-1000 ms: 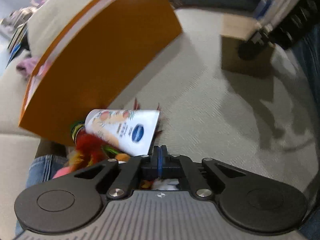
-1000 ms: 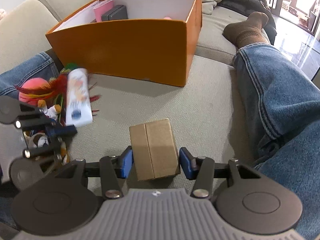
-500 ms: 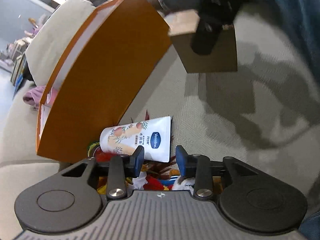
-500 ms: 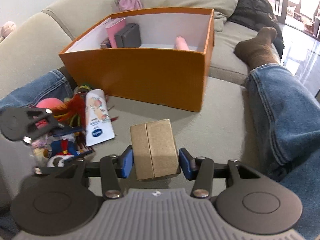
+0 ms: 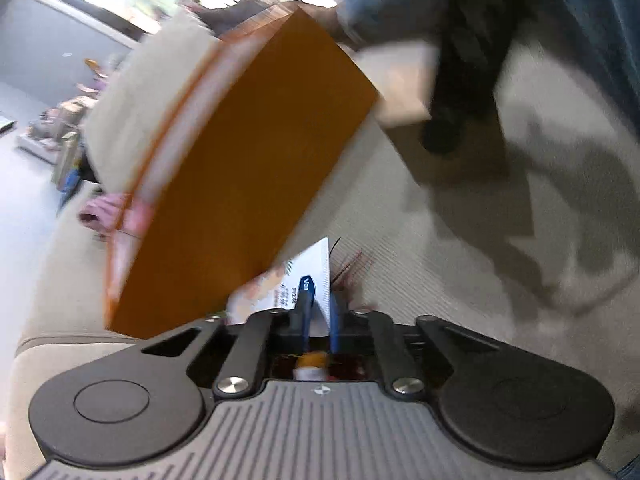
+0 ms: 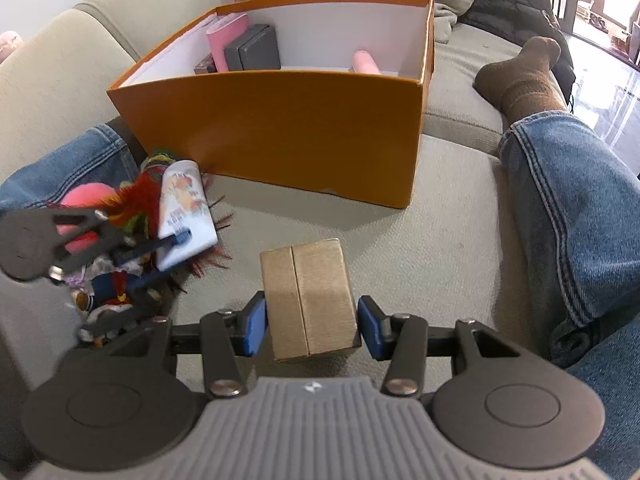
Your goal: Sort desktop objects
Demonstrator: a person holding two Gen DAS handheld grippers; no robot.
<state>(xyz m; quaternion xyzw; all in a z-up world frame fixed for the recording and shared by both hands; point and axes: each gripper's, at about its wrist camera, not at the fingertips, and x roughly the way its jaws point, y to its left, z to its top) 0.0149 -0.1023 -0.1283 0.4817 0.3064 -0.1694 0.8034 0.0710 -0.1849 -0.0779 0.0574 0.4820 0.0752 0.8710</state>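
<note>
An orange storage box stands on the sofa; it also fills the left of the left wrist view. My right gripper is shut on a small brown cardboard box, held above the seat in front of the orange box. My left gripper is shut on the flat end of a white cream tube, which also shows in the right wrist view beside a pile of feathered toys. The left wrist view is blurred.
The orange box holds a pink item, a grey case and a pink tube. A person's jeans leg and socked foot lie at right. Another knee is at left.
My left gripper has closed on the end of the white tube. My right gripper has lifted the cardboard box and moved it toward the orange box.
</note>
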